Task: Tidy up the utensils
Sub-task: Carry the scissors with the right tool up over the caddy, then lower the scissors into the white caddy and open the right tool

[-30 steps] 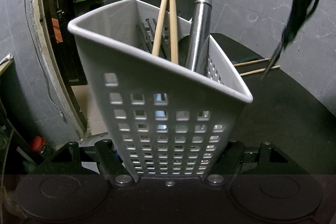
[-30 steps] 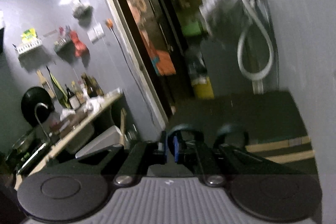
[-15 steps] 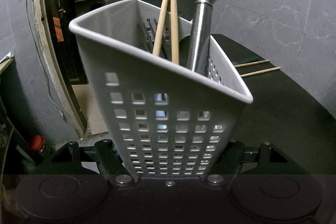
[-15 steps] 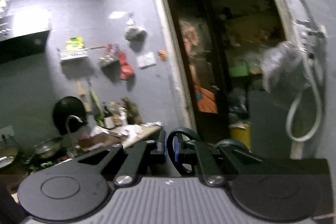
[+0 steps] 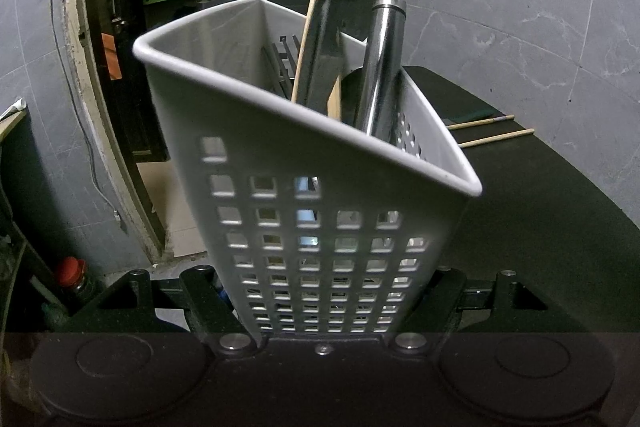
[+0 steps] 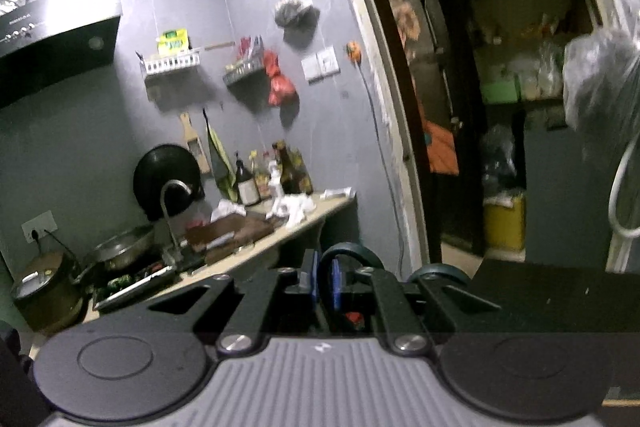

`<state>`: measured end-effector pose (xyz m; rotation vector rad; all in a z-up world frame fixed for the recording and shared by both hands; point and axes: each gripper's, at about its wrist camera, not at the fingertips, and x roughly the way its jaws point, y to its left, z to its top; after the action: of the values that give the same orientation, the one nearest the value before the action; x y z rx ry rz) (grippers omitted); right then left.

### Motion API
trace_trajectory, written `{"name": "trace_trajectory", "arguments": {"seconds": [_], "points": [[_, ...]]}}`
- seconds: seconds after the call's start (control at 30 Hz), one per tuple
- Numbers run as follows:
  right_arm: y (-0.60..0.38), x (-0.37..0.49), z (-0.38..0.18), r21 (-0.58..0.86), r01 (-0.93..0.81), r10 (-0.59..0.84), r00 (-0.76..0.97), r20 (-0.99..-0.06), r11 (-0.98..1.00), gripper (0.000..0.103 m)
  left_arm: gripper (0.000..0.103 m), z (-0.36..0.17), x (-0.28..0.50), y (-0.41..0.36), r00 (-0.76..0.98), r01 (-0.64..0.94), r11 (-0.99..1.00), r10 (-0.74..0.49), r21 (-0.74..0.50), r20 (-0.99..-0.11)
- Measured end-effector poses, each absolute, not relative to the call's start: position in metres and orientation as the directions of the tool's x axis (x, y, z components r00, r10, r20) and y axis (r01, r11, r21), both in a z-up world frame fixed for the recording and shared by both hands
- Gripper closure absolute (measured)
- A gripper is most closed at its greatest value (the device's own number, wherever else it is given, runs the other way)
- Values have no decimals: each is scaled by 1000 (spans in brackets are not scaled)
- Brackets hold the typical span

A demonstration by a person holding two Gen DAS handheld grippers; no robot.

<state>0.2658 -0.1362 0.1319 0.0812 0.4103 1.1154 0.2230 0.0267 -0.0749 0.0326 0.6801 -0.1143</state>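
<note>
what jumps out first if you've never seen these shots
The white perforated plastic utensil basket fills the left wrist view, gripped low down by the left claw. A black-handled pair of scissors dips blades-first into it, between wooden chopsticks and a shiny steel handle. Its handle loop sits in the right claw.

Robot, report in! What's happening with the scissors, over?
Left gripper shut on basket. Right gripper shut on scissors, blades entering basket. Chopsticks on table.
</note>
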Motion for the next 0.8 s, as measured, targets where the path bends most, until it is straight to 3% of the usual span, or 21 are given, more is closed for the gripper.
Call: {"name": "trace_trajectory", "arguments": {"seconds": [0.33, 0.4, 0.43, 0.47, 0.67, 0.8], "points": [[-119, 265, 113, 284, -848, 870, 342, -355, 449, 90, 27, -75, 222, 27, 772, 116, 993, -95, -7, -629], [-116, 267, 107, 282, -840, 854, 339, -396, 464, 73, 27, -75, 222, 27, 771, 117, 993, -96, -8, -630], [-115, 267, 104, 282, -834, 844, 340, -415, 474, 55, 27, -75, 222, 27, 771, 115, 993, -95, -8, -630], [-115, 266, 102, 282, -831, 840, 342, -422, 480, 44, 27, -75, 223, 27, 771, 115, 993, -94, -8, -630], [-125, 260, 100, 285, -818, 828, 353, -435, 499, 26, 27, -75, 223, 26, 770, 117, 993, -96, -8, -630], [-141, 252, 105, 271, -810, 828, 400, -392, 520, 12, 27, -75, 223, 26, 770, 117, 993, -96, -8, -630]]}}
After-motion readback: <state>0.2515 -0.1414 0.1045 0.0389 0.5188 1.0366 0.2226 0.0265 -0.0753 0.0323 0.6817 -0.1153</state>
